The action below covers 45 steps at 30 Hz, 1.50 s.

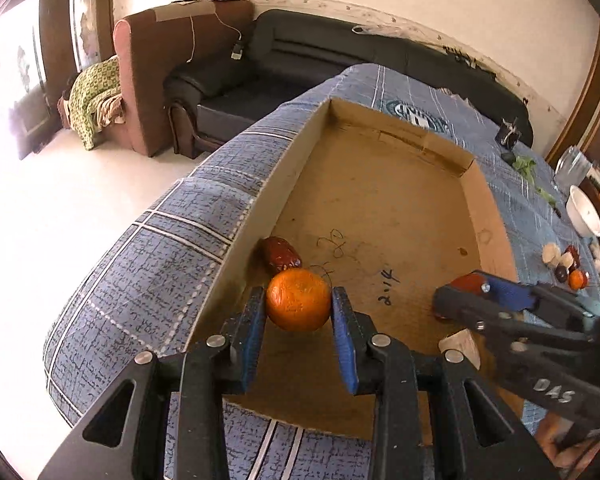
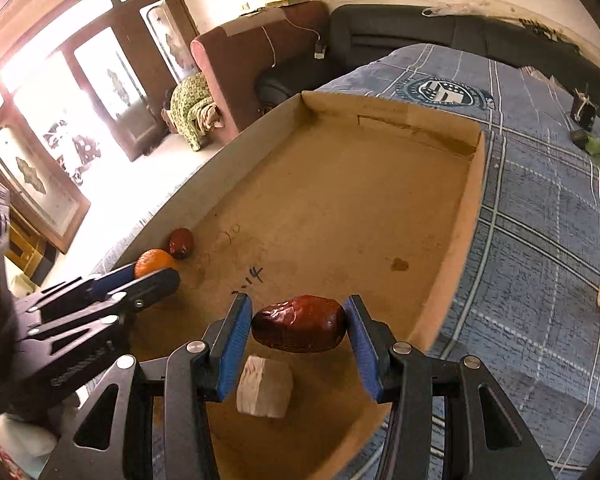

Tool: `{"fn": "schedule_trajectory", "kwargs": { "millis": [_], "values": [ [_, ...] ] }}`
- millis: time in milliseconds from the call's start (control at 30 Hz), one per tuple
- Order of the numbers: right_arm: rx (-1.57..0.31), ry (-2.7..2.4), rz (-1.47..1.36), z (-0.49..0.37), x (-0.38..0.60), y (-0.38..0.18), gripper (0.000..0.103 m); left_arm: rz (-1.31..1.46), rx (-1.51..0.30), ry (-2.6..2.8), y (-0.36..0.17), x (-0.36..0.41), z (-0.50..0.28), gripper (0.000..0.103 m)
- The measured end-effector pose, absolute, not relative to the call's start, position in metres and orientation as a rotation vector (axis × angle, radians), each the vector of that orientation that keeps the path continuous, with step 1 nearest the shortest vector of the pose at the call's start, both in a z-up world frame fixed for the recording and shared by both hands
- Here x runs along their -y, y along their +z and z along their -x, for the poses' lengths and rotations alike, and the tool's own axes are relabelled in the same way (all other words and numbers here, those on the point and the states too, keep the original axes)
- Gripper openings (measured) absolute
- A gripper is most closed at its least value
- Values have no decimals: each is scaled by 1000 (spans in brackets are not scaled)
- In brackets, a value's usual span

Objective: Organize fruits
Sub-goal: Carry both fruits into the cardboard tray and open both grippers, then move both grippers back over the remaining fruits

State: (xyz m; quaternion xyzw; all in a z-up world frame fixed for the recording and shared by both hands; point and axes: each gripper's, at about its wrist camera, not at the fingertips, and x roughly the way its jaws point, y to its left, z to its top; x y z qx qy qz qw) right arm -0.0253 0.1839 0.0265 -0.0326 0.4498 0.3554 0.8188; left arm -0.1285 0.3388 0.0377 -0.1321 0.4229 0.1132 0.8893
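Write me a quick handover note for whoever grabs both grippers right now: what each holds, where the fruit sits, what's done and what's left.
Left gripper: shut on the orange, over the cardboard tray near its left wall.
Right gripper: shut on a red date, above the tray's near end.
In the tray: another date by the left wall, a pale chunk near the front.
Left: release both fruits, then fetch the small pile on the blue cloth right of the tray, near the white bowl.
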Motion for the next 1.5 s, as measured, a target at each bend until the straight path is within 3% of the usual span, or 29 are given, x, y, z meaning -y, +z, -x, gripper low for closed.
{"fn": "schedule_trajectory", "kwargs": {
  "millis": [100, 233, 400, 867, 1267, 1500],
  "values": [
    [-939, 747, 91, 27, -189, 26, 54, 289, -852, 234, 45, -340, 134, 46],
    [-940, 745, 68, 26, -186, 30, 63, 290, -820, 230, 58, -338, 141, 50],
    [-902, 732, 2, 28, -160, 49, 65, 312, -780, 227, 71, -336, 150, 55],
    [-836, 537, -188, 27, -17, 72, 71, 273, -758, 125, 91, -285, 152, 60],
    [-796, 222, -416, 21, 168, 64, 73, 229, -804, -91, 92, -196, 123, 63],
    [-838, 179, -443, 4, 187, 47, 73, 181, -842, -209, 82, -133, 91, 63]
  ]
}}
